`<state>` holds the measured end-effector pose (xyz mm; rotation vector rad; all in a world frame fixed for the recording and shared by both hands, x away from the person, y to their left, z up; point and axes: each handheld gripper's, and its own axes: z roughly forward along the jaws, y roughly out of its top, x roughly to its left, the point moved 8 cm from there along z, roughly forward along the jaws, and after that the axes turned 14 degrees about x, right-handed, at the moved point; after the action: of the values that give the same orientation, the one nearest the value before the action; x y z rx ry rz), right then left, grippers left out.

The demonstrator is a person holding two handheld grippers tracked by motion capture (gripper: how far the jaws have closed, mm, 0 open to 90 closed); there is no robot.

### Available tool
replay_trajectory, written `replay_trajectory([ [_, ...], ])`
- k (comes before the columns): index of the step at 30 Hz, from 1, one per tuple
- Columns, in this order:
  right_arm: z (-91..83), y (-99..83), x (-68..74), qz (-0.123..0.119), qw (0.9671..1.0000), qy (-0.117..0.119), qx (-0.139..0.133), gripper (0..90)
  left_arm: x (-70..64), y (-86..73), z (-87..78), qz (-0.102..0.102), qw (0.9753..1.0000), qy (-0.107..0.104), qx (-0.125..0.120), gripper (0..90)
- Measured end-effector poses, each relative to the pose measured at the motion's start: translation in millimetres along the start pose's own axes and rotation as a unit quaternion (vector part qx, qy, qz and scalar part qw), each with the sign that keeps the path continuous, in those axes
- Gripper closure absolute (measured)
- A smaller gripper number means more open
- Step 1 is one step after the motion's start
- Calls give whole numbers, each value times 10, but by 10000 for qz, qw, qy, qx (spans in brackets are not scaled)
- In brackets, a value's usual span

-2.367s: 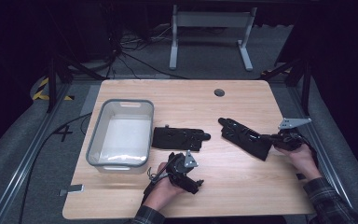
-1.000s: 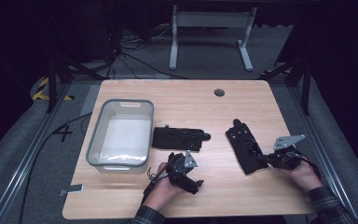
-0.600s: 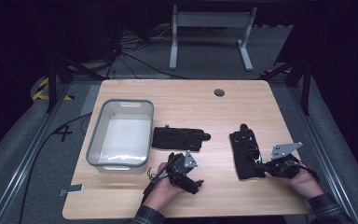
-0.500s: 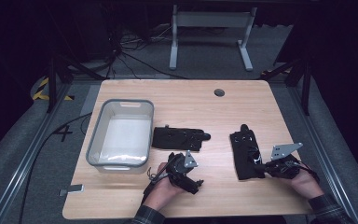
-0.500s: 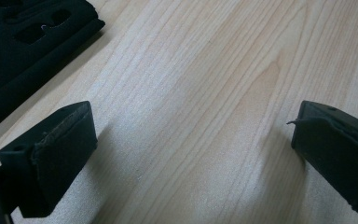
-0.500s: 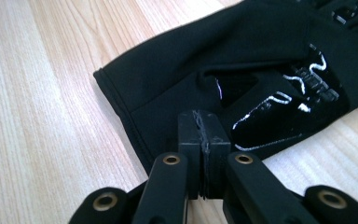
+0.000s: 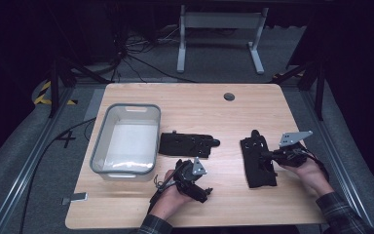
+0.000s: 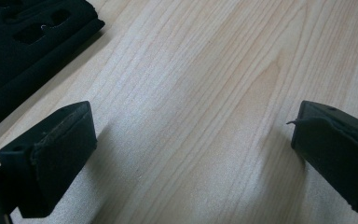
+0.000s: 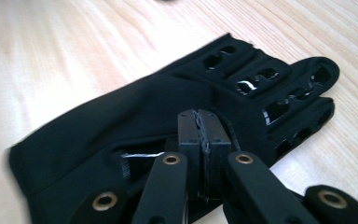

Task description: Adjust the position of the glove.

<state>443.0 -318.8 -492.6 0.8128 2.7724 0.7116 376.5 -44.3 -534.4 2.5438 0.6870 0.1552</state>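
Now, from the high view I see my right claw at the right side of the desk, touching the edge of the black glove that lies flat there, fingers pointing far. My left claw rests near the front edge, just near of the second black glove in the middle. A grey bin sits to the left.

Over to the left gripper view: my left claw is spread wide over bare wood, jaws pinching nothing, with the second glove at the top left corner.

Right gripper view: my right claw is pressed together, pinching a fold of the black glove, which lies on the desk.
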Motion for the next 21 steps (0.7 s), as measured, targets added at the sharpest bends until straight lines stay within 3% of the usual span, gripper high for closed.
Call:
replay_trajectory([
  [5,141,-6,-86,17,9997,-28,251,892,1,0,0,2,10000,4,2,3],
  [10,163,-35,-78,-2,9996,6,267,894,1,0,0,0,10000,8,-5,2],
  [15,146,-72,-4,-98,9995,112,266,896,0,0,1,-2,10000,6,-4,2],
  [21,112,-134,196,-333,9987,241,307,897,0,0,0,-1,10000,8,-4,2],
])
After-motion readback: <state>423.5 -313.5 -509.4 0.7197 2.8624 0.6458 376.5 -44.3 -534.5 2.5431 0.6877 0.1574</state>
